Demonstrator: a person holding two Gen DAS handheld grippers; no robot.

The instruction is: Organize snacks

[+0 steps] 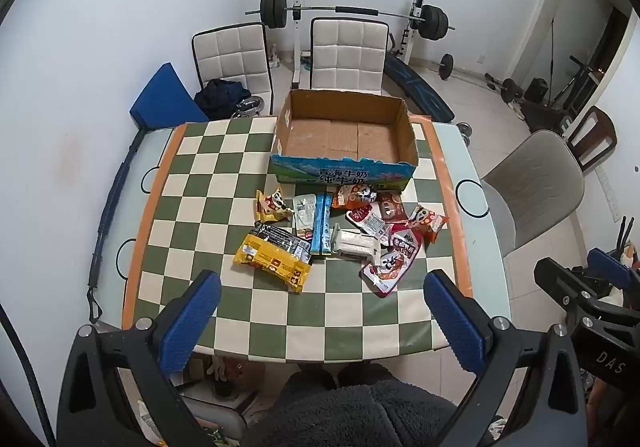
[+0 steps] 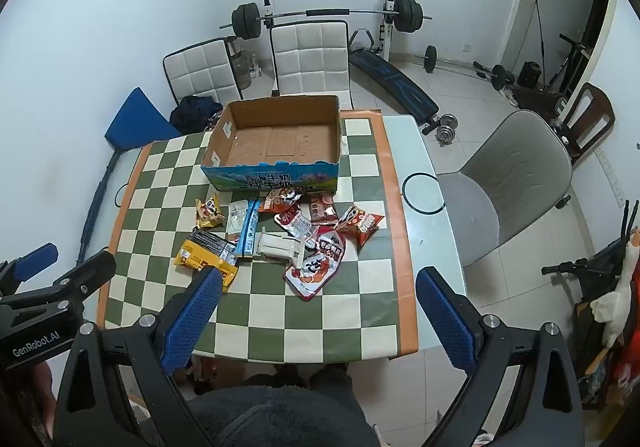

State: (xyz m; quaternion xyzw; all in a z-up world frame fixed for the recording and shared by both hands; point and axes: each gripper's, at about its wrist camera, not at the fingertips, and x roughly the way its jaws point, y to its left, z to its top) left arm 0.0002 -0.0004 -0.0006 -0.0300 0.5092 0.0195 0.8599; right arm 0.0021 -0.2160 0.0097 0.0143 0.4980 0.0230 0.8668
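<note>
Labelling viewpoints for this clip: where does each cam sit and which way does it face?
Left wrist: on the left tongs, angled down across the checkered table at the snack pile and empty cardboard box; own blue pads wide apart, right tongs at its right edge, fleecy lap below.
Right wrist: on the right tongs, same downward tilt, table seen from further right; own open pads, left tongs at its left edge, lap below.
Shared: box, snacks, table, white chairs, barbell rack.
</note>
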